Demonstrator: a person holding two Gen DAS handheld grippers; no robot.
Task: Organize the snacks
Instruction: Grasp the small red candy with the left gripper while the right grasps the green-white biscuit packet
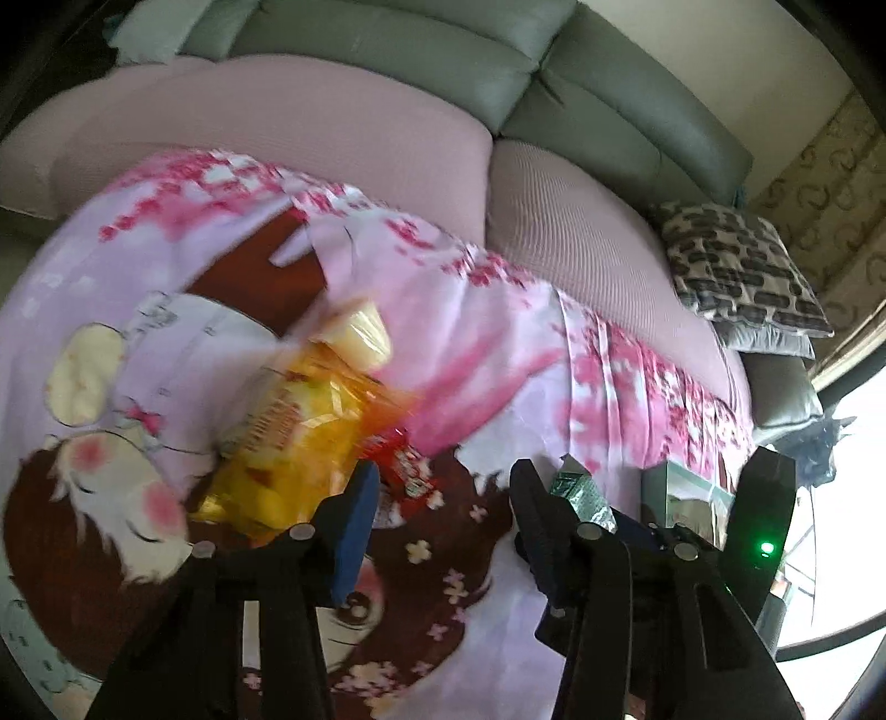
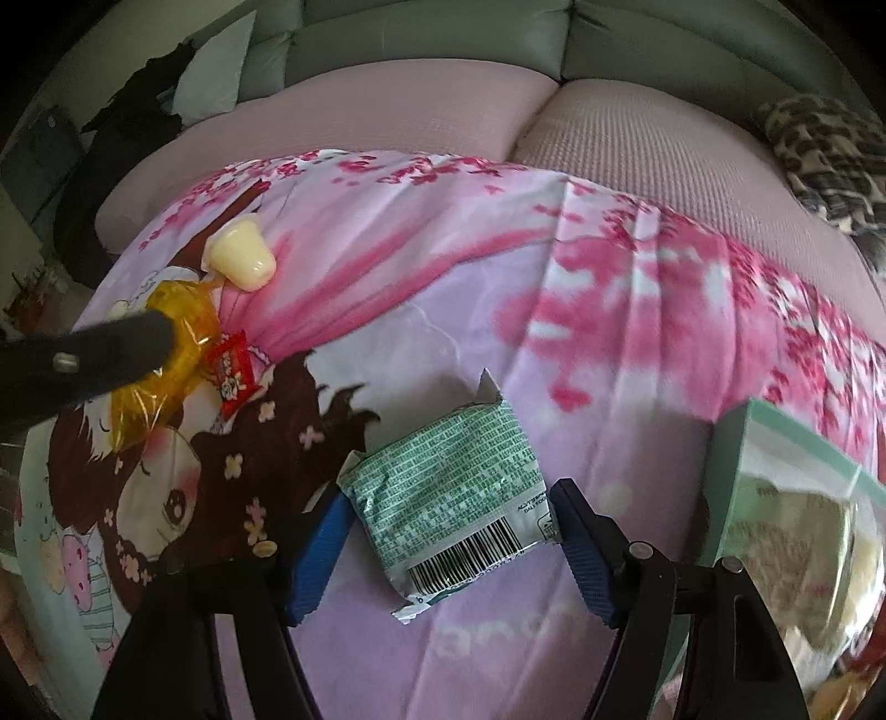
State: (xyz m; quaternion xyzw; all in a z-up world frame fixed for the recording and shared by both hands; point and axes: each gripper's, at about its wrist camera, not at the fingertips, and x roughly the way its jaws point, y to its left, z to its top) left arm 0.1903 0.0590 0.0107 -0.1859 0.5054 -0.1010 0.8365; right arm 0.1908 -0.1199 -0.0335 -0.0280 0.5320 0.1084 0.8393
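While most of the snacks lie loose on the printed sheet (image 2: pixel 637 343), you are early in the job. Nothing clearly shows as sorted yet, except whatever sits in the clear-fronted box (image 2: pixel 797 498) at your right; its contents are too blurred to name.

Right gripper (image 2: pixel 451 540): jaws part open, straddling the green packet (image 2: pixel 448 493). The blue pads stand just beside its two edges. Whether they press on it you cannot tell from this view. The packet lies flat on the sheet, barcode end toward you.

Left gripper (image 1: pixel 443 487): jaws part open. The yellow bag (image 1: pixel 288 443) lies beside its left finger, not between the two. Nothing is visibly gripped. That view is smeared, so judge it loosely.

Left to do, by the look of it: green packet, yellow bag, small red packet (image 2: pixel 235 379), pale cup (image 2: pixel 243 260) on its side. The red packet touches the yellow bag; the cup lies just beyond it.

Room: the middle of the sheet is bare, between the cluster on the left and the box on the right. The box edge is near your right finger, so swing wide of it. Beyond the sheet the pink cushions (image 2: pixel 387 116) rise to the sofa back (image 1: pixel 421 50). A patterned pillow (image 1: pixel 742 266) sits far right, well apart.
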